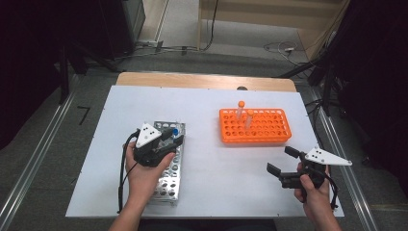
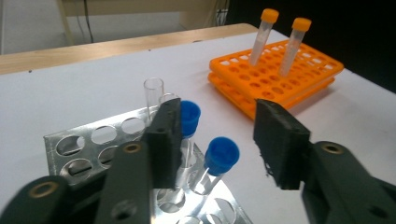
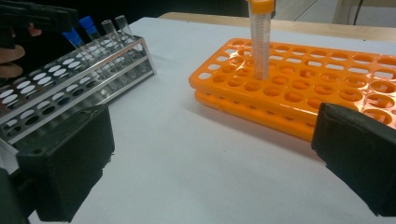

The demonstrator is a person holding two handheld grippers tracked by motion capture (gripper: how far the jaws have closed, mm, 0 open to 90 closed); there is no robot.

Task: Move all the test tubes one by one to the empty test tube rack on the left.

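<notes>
Tubes at the metal rack

Table (image 1: 207, 187), then metal rack (image 2: 70, 144) at its left, are shown. Blue-capped tube (image 2: 220, 156) stands in the rack between the parted, empty left gripper (image 2: 219, 137) jaws. Closing on it is judged next. Right gripper (image 1: 283, 162) is held open, empty.

In the left gripper view, the left gripper's (image 2: 217, 142) near pad hides part of a blue-capped tube (image 2: 189, 122) beside it. The metal rack (image 2: 88, 140) below runs off the bottom edge. In the right gripper view, an orange-capped tube (image 3: 259, 39) ahead loses its cap top.
</notes>
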